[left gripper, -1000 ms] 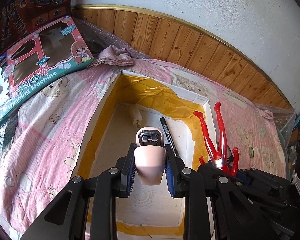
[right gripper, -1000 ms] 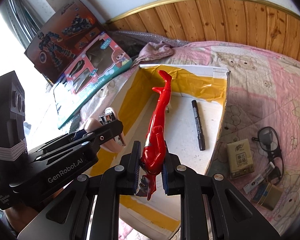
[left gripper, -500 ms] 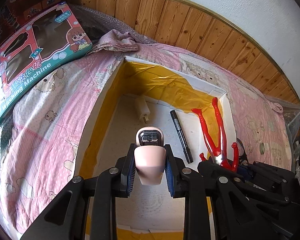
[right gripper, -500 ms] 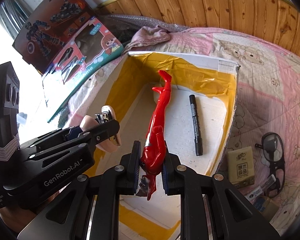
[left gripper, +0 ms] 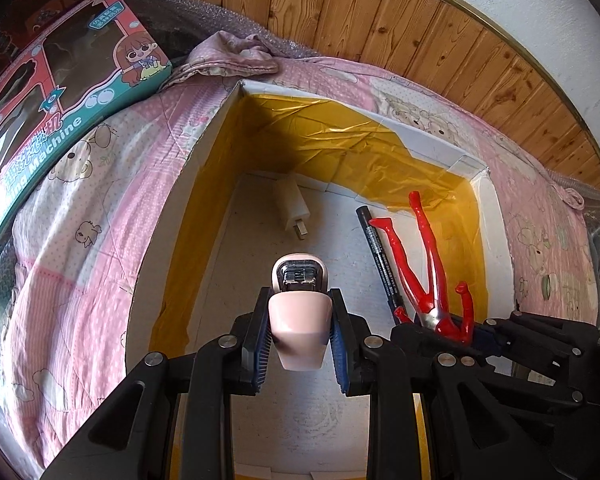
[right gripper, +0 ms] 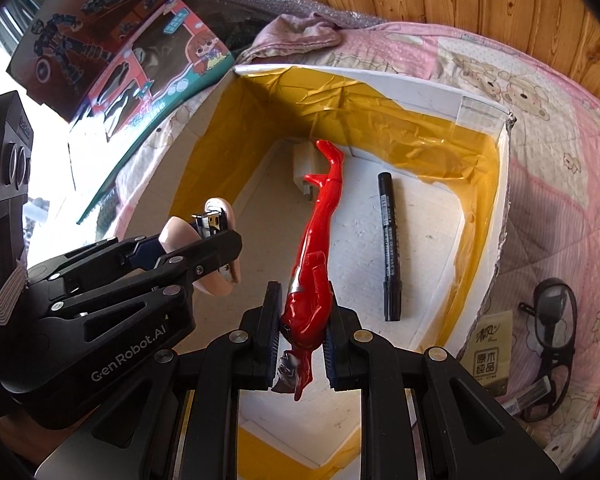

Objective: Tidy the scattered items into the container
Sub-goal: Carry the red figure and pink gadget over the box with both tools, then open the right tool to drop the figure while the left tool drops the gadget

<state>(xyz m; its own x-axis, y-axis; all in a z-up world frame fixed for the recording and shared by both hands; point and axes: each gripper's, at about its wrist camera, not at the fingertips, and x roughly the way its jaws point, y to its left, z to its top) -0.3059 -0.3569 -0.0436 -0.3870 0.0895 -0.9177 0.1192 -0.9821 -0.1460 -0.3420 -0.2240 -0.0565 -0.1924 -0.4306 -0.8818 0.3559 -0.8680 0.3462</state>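
The left gripper [left gripper: 300, 330] clamps a pink shaver [left gripper: 299, 312] above the box [left gripper: 204, 148] on the bed [left gripper: 72, 208]; the right gripper [right gripper: 301, 338] clamps one red figure [right gripper: 314, 256] over it too; inside lie one marker [right gripper: 390, 240] and one charger [left gripper: 291, 210]; only the right wrist view shows one tissue pack [right gripper: 490, 352] and one pair of glasses [right gripper: 550, 344] outside.
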